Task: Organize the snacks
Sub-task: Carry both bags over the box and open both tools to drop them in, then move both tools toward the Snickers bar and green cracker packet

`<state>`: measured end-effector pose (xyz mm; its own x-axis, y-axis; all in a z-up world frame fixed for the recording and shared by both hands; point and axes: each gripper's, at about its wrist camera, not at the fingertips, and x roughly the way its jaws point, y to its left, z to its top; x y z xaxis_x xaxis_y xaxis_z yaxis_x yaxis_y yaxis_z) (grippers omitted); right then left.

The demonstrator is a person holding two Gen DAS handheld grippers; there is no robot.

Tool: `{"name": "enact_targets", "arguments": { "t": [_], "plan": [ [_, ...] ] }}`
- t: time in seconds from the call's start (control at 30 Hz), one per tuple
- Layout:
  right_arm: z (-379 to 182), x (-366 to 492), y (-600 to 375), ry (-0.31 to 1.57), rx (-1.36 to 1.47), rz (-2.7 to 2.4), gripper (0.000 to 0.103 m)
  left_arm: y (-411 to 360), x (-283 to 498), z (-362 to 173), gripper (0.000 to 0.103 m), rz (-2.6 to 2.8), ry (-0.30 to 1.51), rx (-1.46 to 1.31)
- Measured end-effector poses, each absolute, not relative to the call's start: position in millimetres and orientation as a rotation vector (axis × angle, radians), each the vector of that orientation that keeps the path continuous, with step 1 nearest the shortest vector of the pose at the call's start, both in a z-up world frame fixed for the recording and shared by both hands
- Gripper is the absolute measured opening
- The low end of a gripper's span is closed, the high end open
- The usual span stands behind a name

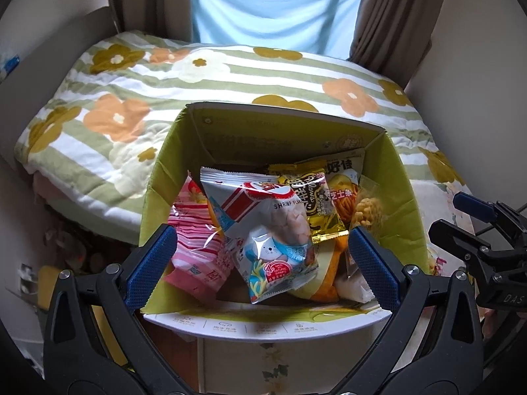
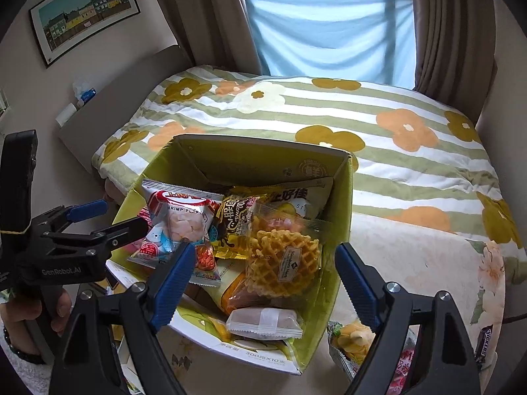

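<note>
Snacks fill the green box (image 2: 342, 230), and the box sits right under both pairs of jaws, in front of the bed.

Right gripper (image 2: 263, 283): its jaws stand wide and hold nothing. Closest below them lies a small wrapped cake (image 2: 263, 324), flat, with its long side running across from one blue pad to the other. A bit farther in, between the two pads, is the waffle cracker bag (image 2: 283, 263). It stands nearly upright, long side pointing away from the jaws. Off to the right of these jaws, outside the box, more snacks lie loose, like a yellow packet (image 2: 354, 339). I think those are the ones left to put in, and the right hand is the nearer one for them.

Left gripper (image 1: 263, 260): its jaws are wide too, with nothing in them. Right between them lies the shrimp chip bag (image 1: 266, 233), tilted, its long side running away from the jaws. Just left of it is a pink striped bag (image 1: 194, 247). Farther in are a yellow and black bag (image 1: 313, 204) and a white bag with orange sticks (image 1: 342, 184), leaning on the far wall of the box.

Behind the box is the bed with its flower blanket (image 1: 131, 105). Farthest off are the brown curtains (image 2: 451, 26) and a blue cloth (image 2: 329, 29) over the window.
</note>
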<state>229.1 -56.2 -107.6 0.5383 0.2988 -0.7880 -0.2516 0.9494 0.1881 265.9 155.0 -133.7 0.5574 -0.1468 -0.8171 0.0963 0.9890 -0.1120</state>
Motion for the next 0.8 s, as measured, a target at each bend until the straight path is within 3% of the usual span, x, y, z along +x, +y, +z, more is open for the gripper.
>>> {"name": "enact_targets", "arguments": {
  "t": [0.33,0.8],
  "plan": [
    [-89,197,-98,0.898,0.069,0.255,0.084,115,246,-113,0.103,-0.205,0.924,-0.027],
    [-103,137,-243,0.923,0.09,0.044,0.083,-43,225,-110,0.103,-0.363,0.93,0.037]
  ]
}}
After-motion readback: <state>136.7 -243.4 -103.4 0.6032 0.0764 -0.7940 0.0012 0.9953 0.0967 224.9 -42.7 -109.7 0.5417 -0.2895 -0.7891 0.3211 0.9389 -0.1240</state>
